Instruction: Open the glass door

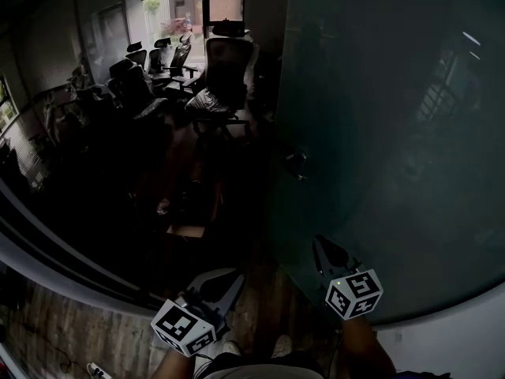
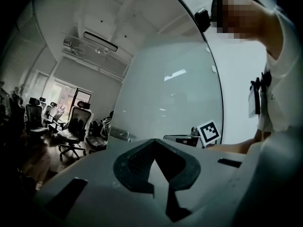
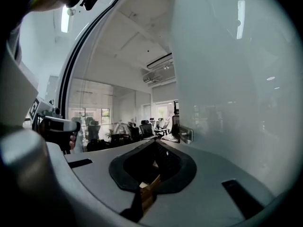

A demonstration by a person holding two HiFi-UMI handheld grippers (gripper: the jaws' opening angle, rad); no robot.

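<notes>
The frosted glass door (image 1: 394, 133) stands at the right, swung out toward me, with its metal handle (image 1: 297, 164) on the near edge. My right gripper (image 1: 319, 245) is held just below and in front of the door face, short of the handle, and it is shut with nothing between its jaws. In the right gripper view the handle (image 3: 185, 135) sits just right of the closed tips (image 3: 155, 143). My left gripper (image 1: 231, 278) hangs lower left in the doorway gap, shut and empty; its view shows the door (image 2: 165, 103) ahead.
Through the opening lies a dark office with several swivel chairs (image 1: 225, 61) and a bright window (image 1: 189, 10). A curved dark glass wall (image 1: 63, 251) runs along the left. Wooden floor (image 1: 79, 330) and the person's shoes (image 1: 229, 346) are below.
</notes>
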